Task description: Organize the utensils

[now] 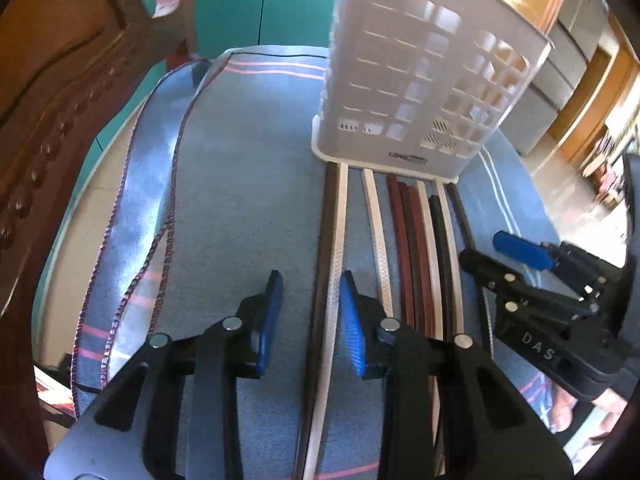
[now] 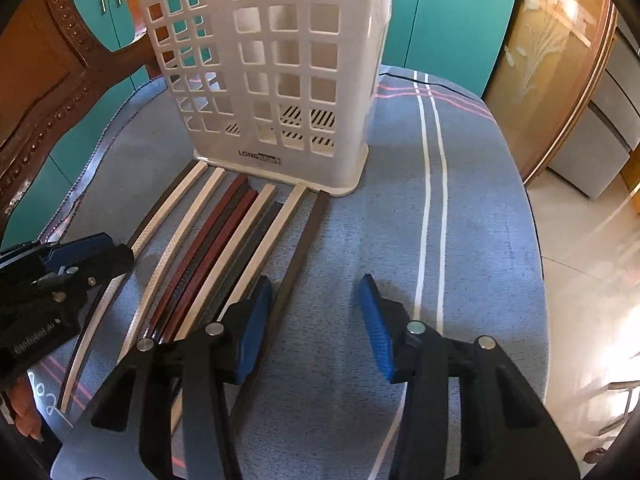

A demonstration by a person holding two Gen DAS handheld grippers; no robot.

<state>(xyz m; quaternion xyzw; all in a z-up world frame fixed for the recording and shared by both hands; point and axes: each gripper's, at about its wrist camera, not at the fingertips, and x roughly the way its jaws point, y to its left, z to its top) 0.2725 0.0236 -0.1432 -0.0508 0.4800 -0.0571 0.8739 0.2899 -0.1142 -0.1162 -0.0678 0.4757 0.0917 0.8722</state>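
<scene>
**Chopsticks in a row before the white holder**

A blue-grey cloth [image 2: 360,240] with pink and white stripes covers the table, with teal cabinet doors [image 2: 452,16] behind it and carved brown wood [image 1: 60,120] at the upper left of my left camera's frame. One white lattice utensil holder [image 2: 276,80] stands upright in the upper middle of both views, its base resting on the cloth.

In front of the holder lie the chopsticks [image 2: 224,240], side by side, their far ends close to the holder's base. Going by my right camera I count about ten: four cream ones, three reddish-brown ones, and three dark ones, though the packed middle sticks are hard to separate, so the count is rough. They run from the holder towards the lower left of that frame.

My left gripper [image 1: 310,320] has its blue pads apart, with nothing clamped; in its view a cream chopstick [image 1: 334,280] and a dark one just beside it pass up through the gap, close to the right pad. I cannot tell whether that pad touches them.

My right gripper [image 2: 316,320] also has its pads apart and grips nothing. Bare cloth shows between them, and the outermost dark chopstick [image 2: 296,264] lies just beside its left pad.
</scene>
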